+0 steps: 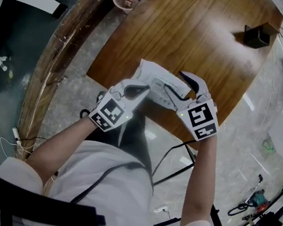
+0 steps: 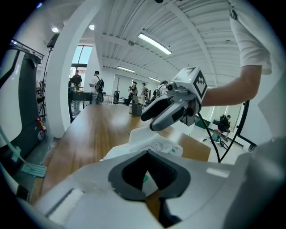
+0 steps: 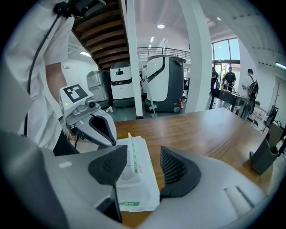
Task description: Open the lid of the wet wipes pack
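Holding step: left gripper [image 1: 141,89] pinches the wet wipes pack [image 3: 140,176] by its end. Right gripper [image 3: 143,153] jaws stand spread, pack between them, ungripped. Next they probably need to catch the lid [image 2: 164,145] lip.

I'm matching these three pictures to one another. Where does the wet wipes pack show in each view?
Head view: wet wipes pack at centre, over the near edge of the wooden table.
Left gripper view: just below centre.
Right gripper view: lower centre-left.
Shared landmark: the wooden table, in all three.
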`<action>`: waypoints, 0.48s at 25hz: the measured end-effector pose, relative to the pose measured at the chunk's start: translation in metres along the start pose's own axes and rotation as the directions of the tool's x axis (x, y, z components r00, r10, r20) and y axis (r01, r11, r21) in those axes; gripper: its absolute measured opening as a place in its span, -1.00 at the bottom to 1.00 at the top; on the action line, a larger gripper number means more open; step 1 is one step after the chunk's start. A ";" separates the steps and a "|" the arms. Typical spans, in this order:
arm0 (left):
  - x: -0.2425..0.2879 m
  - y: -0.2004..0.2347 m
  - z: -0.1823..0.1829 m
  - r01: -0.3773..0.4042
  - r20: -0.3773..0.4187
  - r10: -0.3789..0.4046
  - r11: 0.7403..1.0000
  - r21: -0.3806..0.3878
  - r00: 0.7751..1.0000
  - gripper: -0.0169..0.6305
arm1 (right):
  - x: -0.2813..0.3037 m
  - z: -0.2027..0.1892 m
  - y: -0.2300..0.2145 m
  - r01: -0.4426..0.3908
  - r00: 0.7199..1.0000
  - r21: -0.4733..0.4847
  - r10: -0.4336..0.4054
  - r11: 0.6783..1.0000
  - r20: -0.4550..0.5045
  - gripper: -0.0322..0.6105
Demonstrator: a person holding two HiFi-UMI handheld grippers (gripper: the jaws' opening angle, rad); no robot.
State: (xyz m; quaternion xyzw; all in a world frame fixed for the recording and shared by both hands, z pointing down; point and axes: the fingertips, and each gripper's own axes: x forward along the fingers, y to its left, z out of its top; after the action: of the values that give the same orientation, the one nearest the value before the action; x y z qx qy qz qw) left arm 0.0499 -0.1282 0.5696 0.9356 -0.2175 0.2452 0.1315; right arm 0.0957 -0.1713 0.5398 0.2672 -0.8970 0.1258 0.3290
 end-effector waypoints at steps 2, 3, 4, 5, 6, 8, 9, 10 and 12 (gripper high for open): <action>0.000 0.001 0.005 -0.003 0.010 0.003 1.000 0.001 1.000 -0.94 | -0.001 0.000 -0.004 0.012 1.000 -0.002 -0.012 1.000 0.002 -0.15; 0.000 0.001 0.007 -0.004 0.013 0.004 1.000 0.001 1.000 -0.94 | -0.001 0.000 -0.005 0.019 1.000 -0.002 -0.019 1.000 0.003 -0.15; 0.000 0.001 0.008 -0.006 0.016 0.006 1.000 0.001 1.000 -0.94 | -0.001 0.001 -0.007 0.025 1.000 -0.002 -0.025 1.000 0.006 -0.16; 0.000 0.002 0.009 -0.007 0.017 0.007 1.000 0.002 1.000 -0.94 | -0.002 0.001 -0.009 0.031 0.999 -0.002 -0.031 1.000 0.009 -0.17; 0.000 0.002 0.009 -0.008 0.017 0.008 1.000 0.001 1.000 -0.94 | -0.002 0.001 -0.011 0.038 0.999 -0.001 -0.038 0.999 0.013 -0.20; 0.000 0.002 0.009 -0.009 0.016 0.009 1.000 0.000 1.000 -0.94 | -0.003 0.000 -0.016 0.052 0.998 0.006 -0.052 0.999 0.019 -0.25; 0.000 0.003 0.009 -0.010 0.016 0.010 1.000 -0.001 1.000 -0.94 | -0.002 -0.001 -0.018 0.058 0.998 0.010 -0.058 0.998 0.021 -0.25; -0.001 0.003 0.009 -0.011 0.016 0.011 1.000 -0.002 1.000 -0.94 | -0.002 -0.002 -0.021 0.064 0.998 0.013 -0.064 0.998 0.020 -0.26; -0.001 0.004 0.009 -0.012 0.015 0.012 1.000 -0.003 1.000 -0.94 | -0.001 -0.005 -0.026 0.074 0.997 0.016 -0.074 0.997 0.017 -0.28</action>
State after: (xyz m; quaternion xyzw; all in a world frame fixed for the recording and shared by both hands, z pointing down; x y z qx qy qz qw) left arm 0.0511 -0.1341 0.5623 0.9359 -0.2244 0.2387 0.1298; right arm 0.1132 -0.1901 0.5440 0.3041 -0.8882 0.1182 0.3234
